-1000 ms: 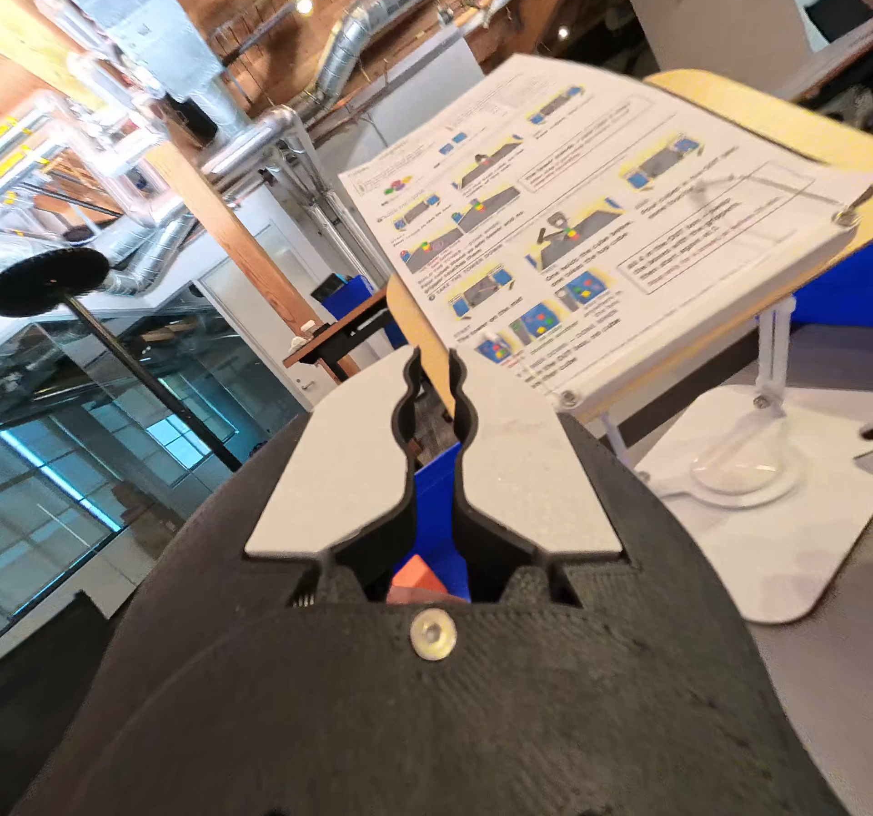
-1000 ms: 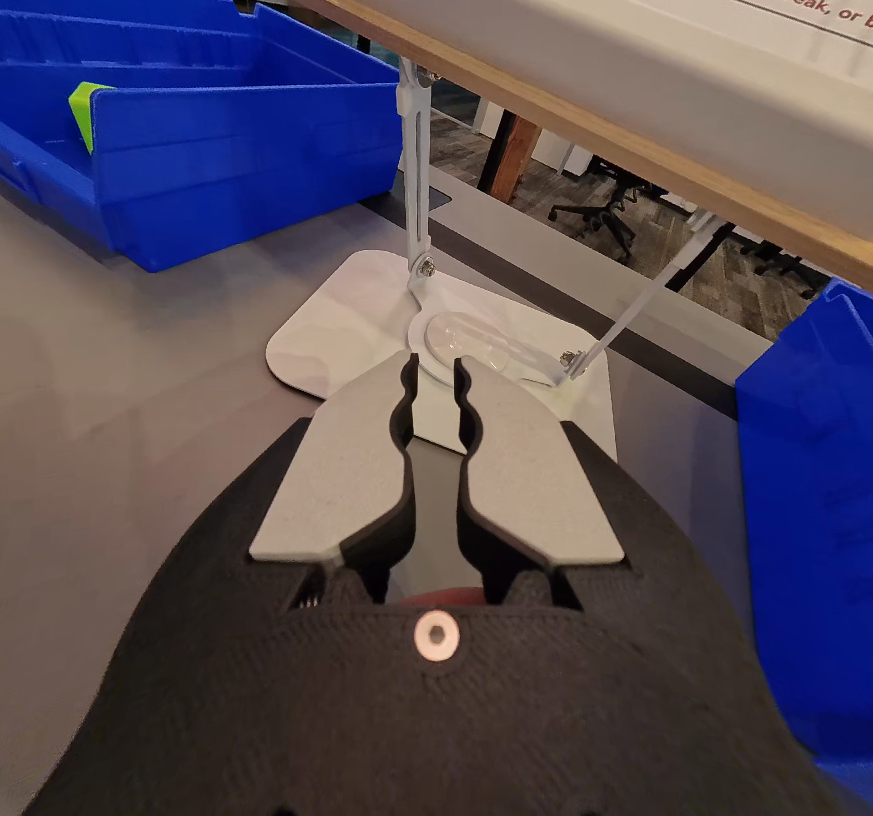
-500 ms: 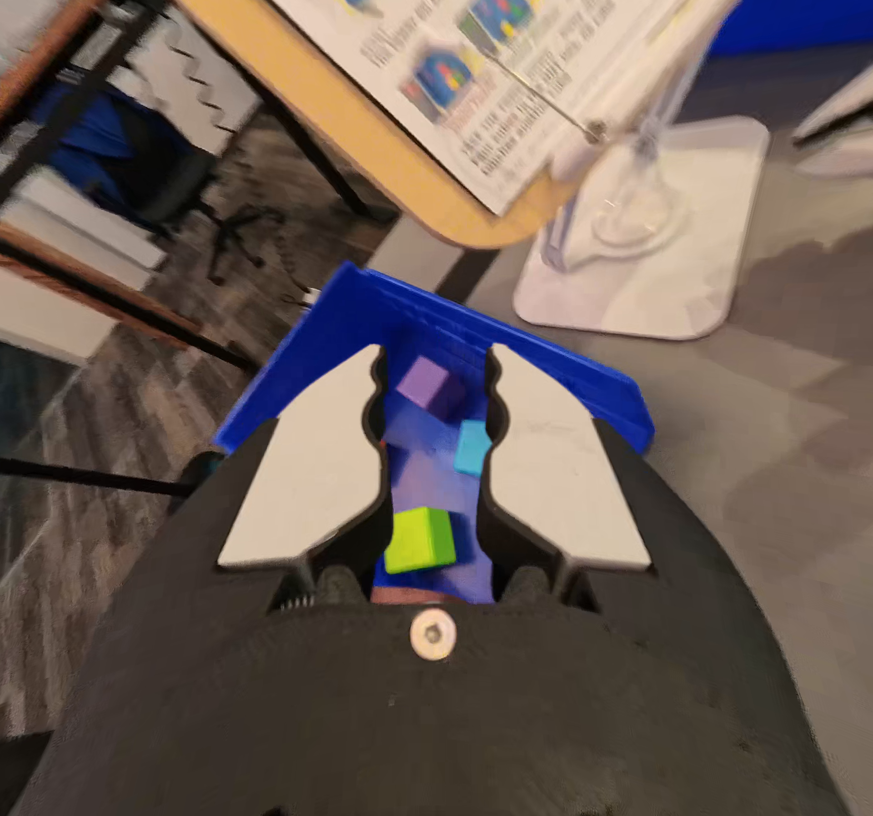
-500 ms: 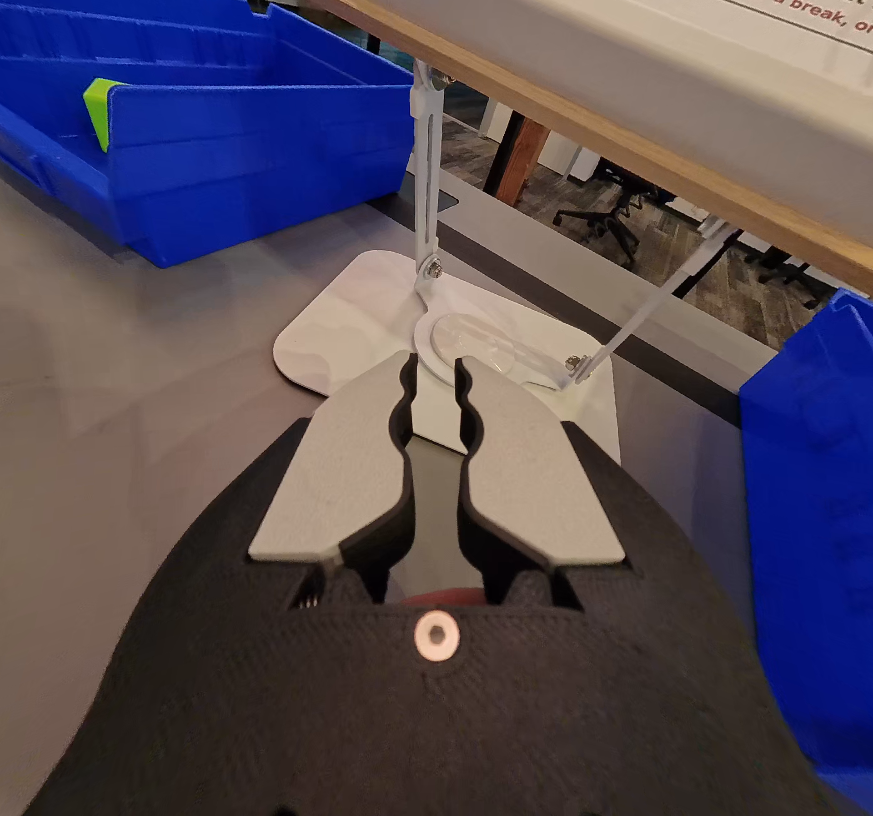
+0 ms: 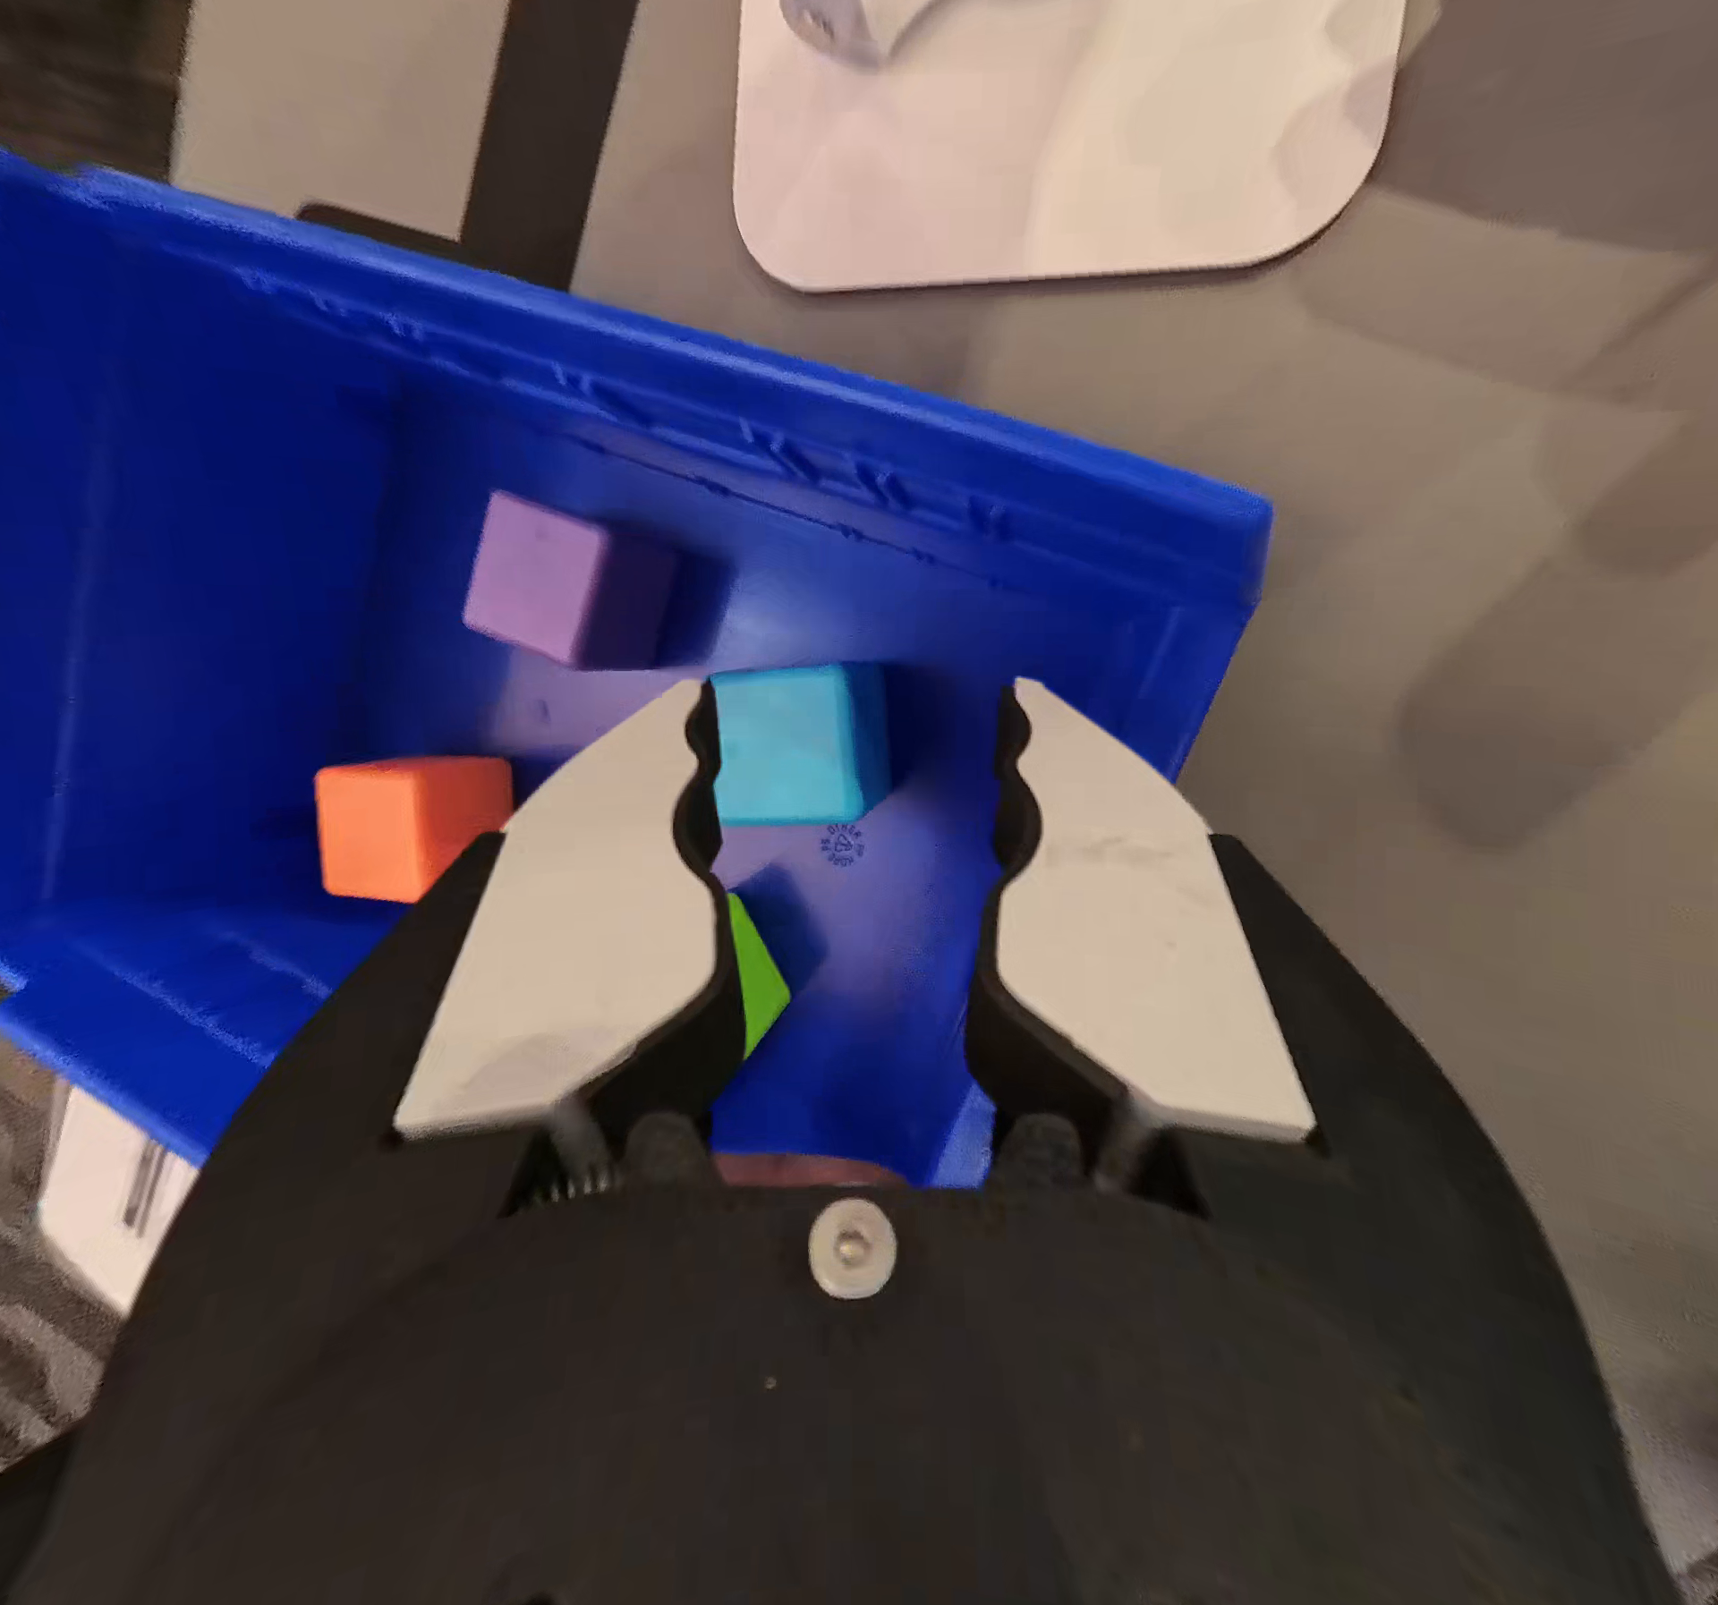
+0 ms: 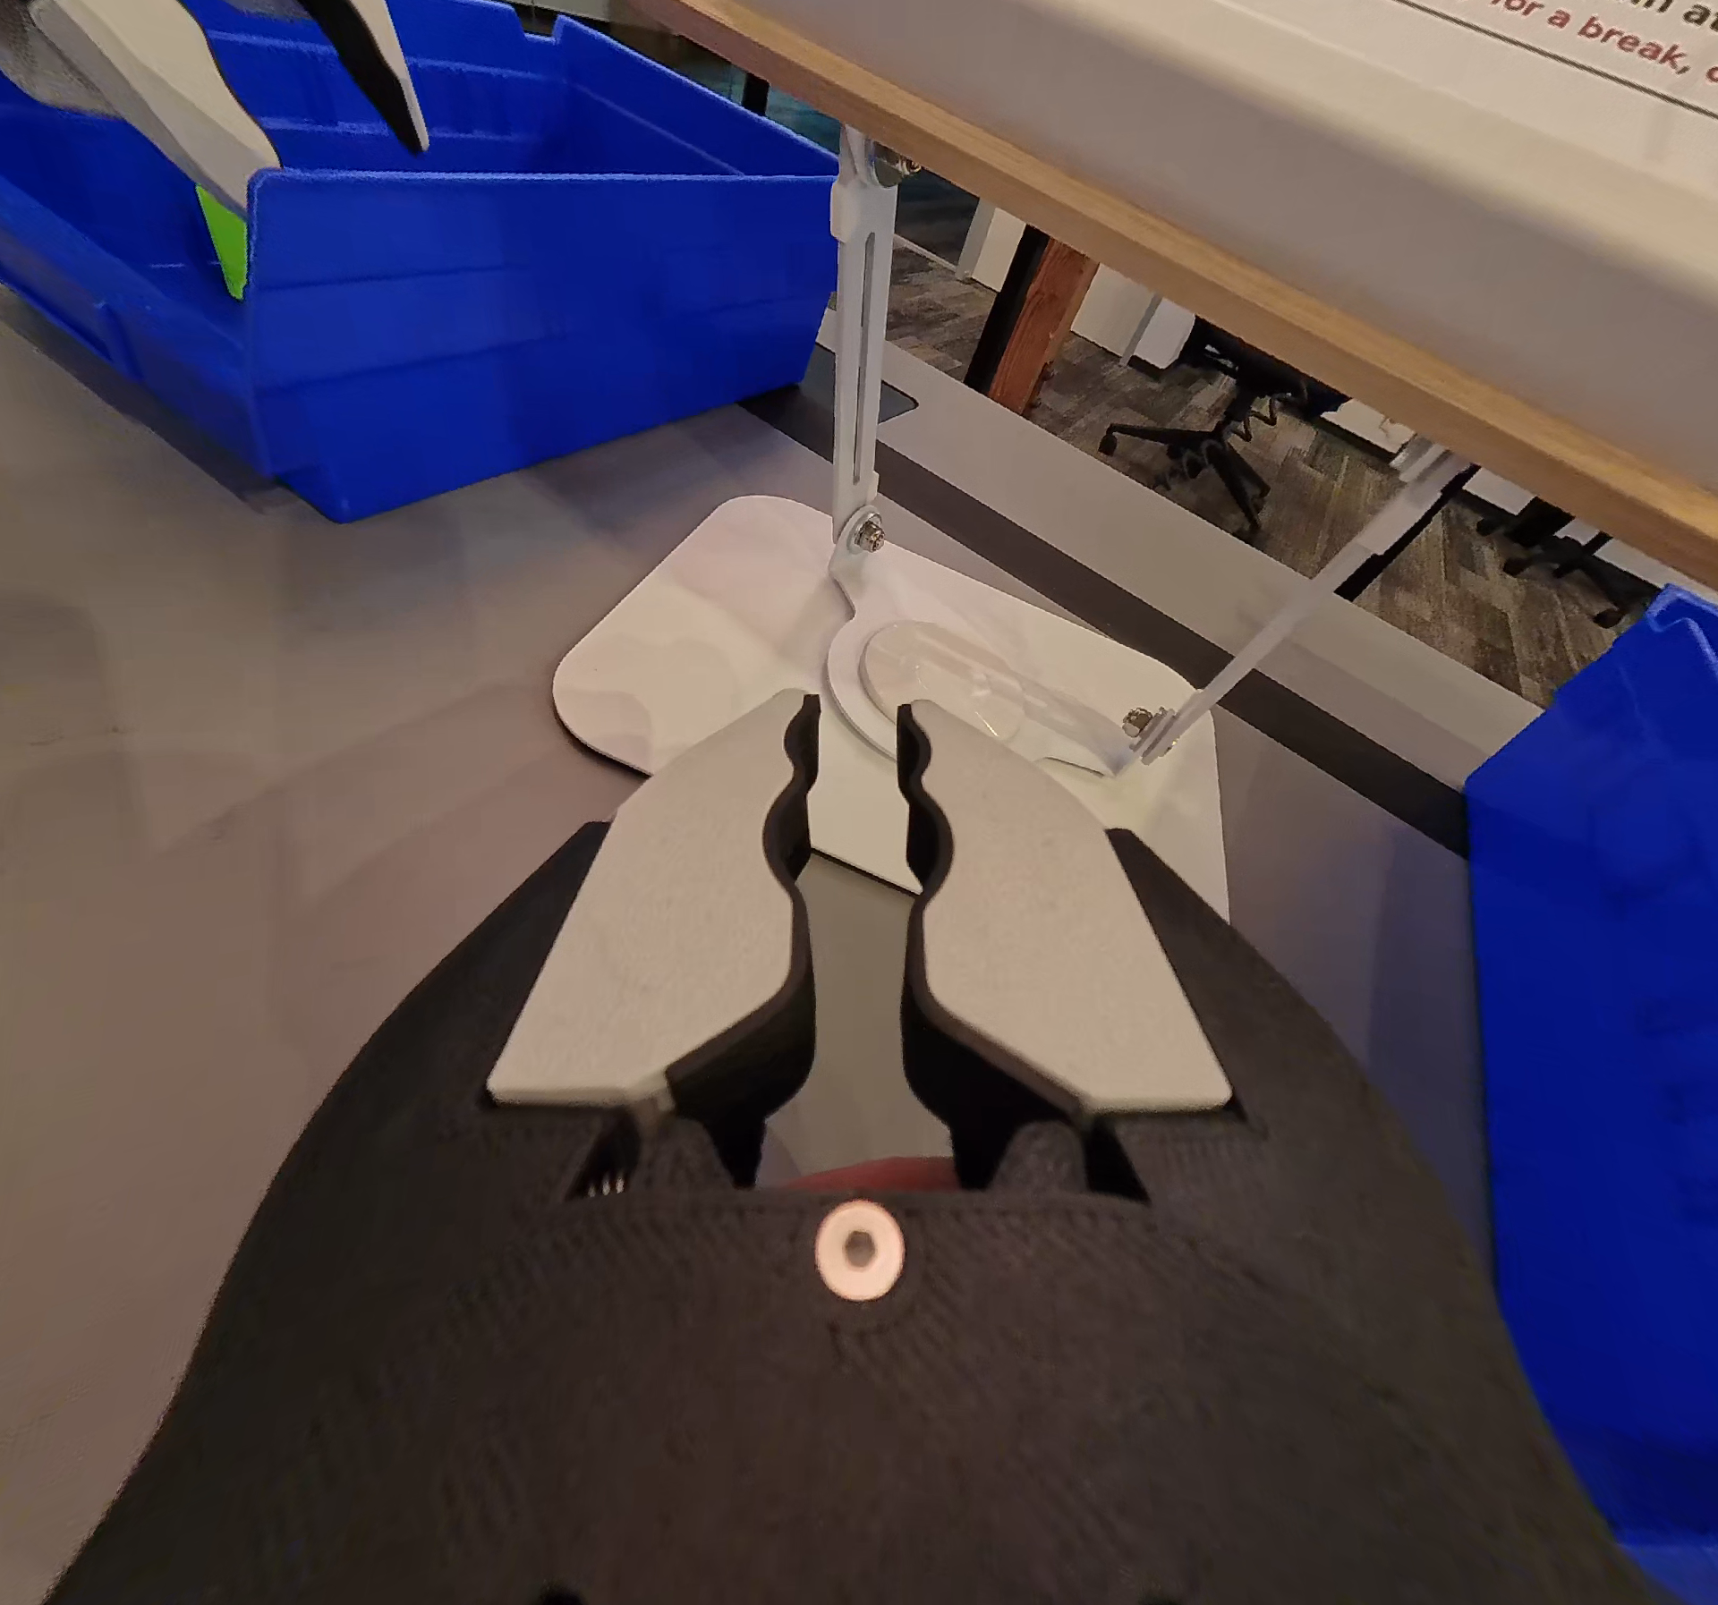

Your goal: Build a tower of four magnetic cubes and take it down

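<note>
In the left wrist view a blue bin [image 5: 930,464] holds a purple cube [image 5: 567,580], a light blue cube [image 5: 799,742], an orange cube [image 5: 409,826] and a green cube [image 5: 758,975], the last partly hidden by my left finger. My left gripper [image 5: 855,696] is open and empty above the bin, its tips around the light blue cube's position. The right wrist view shows this gripper [image 6: 325,138] over the same bin [image 6: 521,333], with the green cube [image 6: 223,250] showing. My right gripper [image 6: 857,707] is shut and empty, low over the grey table.
A white stand base [image 6: 707,649] sits just ahead of the right gripper and beside the bin [image 5: 1069,120]. It carries a tilted wooden board with an instruction sheet [image 6: 1209,73] overhead. A second blue bin [image 6: 1599,910] stands at the right. The table edge runs behind the stand. Across from one pair of fingers to the other is roughly 25 cm.
My left gripper swung down from pointing up at the instruction sheet to above the bin of cubes, and its jaws opened. The right gripper barely moved.
</note>
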A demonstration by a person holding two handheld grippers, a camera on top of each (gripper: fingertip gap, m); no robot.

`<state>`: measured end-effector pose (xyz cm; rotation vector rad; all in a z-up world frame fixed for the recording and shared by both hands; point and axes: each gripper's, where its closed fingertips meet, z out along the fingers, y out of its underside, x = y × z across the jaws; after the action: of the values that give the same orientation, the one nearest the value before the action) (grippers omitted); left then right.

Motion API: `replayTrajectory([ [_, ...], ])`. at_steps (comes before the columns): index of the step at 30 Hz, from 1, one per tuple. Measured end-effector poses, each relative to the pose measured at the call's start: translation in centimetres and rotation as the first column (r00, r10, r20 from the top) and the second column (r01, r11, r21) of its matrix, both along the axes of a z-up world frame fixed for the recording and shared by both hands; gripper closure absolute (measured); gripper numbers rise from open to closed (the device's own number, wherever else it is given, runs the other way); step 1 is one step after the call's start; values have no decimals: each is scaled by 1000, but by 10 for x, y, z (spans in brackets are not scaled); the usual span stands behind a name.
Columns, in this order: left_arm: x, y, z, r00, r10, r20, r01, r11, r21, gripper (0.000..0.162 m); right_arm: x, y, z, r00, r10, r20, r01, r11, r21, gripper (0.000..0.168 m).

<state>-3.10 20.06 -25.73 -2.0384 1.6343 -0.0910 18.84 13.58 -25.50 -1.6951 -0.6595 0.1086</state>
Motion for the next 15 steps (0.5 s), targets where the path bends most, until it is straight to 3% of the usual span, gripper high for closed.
replayTrajectory([
  [1, -1, 1, -6, 1000, 3, -13, -3, 1000, -17, 105, 0, 0, 0, 1000, 0, 1, 0, 1000, 1, 152],
  [15, -16, 25, -42, 986, 98, -138, -104, 994, -36, 100, -2, -1, -1, 1000, 7, 10, -7, 1000, 2, 152],
])
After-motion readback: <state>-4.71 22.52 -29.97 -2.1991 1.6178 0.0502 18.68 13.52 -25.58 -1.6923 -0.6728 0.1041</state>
